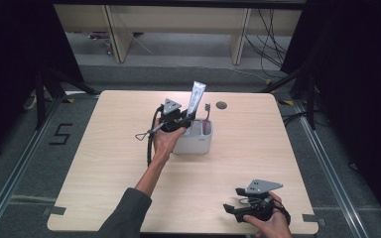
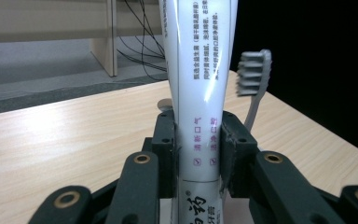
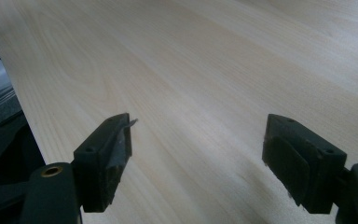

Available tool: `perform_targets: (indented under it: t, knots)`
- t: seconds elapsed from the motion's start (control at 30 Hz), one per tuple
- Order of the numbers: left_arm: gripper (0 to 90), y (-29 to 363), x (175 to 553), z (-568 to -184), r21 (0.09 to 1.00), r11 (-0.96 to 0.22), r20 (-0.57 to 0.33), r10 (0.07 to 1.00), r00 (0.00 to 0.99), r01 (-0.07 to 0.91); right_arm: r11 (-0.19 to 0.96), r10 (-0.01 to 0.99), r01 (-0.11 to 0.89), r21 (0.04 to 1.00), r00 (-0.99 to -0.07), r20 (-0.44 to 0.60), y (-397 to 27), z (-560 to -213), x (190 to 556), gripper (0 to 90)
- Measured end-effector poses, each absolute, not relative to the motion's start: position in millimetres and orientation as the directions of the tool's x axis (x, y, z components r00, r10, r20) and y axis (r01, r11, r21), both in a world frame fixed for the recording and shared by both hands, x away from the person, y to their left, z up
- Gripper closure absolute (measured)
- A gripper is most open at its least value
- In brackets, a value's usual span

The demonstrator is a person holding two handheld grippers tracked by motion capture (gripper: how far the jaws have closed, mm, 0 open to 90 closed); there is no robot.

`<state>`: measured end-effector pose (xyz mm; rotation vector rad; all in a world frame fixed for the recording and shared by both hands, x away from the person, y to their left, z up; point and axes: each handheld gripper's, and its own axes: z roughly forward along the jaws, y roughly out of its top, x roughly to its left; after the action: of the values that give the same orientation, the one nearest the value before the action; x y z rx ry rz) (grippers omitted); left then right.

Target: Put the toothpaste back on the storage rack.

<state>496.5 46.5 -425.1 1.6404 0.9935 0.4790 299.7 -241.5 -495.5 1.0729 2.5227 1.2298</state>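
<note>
A white toothpaste tube (image 1: 197, 97) with purple print stands upright in a grey holder (image 1: 194, 142) at the table's middle. My left gripper (image 1: 184, 120) is shut on the tube; in the left gripper view its two black jaws press on both sides of the tube (image 2: 199, 98). A toothbrush (image 1: 207, 118) with a pink handle stands in the same holder, its grey bristle head (image 2: 253, 73) just right of the tube. My right gripper (image 1: 230, 208) rests near the table's front right edge, held by a hand. Its jaws stand wide open over bare wood (image 3: 196, 140).
The light wooden table (image 1: 114, 163) has a round cable hole (image 1: 221, 105) at its far edge. Beyond it stand wooden furniture legs (image 1: 116, 37) and loose cables (image 1: 270, 42) on the floor. Dark curtains flank both sides.
</note>
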Motion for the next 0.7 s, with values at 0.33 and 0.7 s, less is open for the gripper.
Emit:
perform_targets:
  t: [0.33, 0.7]
  knots:
    - [69.8, 48, 491, -428, 0.921, -0.096, -0.14, 0.824, 0.55, 0.378, 0.42, 0.655, 0.538, 0.731, -0.737, 0.167, -242, -496, 300, 24.8]
    - [69.4, 47, 484, -424, 0.912, -0.142, -0.108, 0.821, 0.56, 0.384, 0.431, 0.65, 0.543, 0.721, -0.741, 0.17, -241, -497, 300, 24.8]
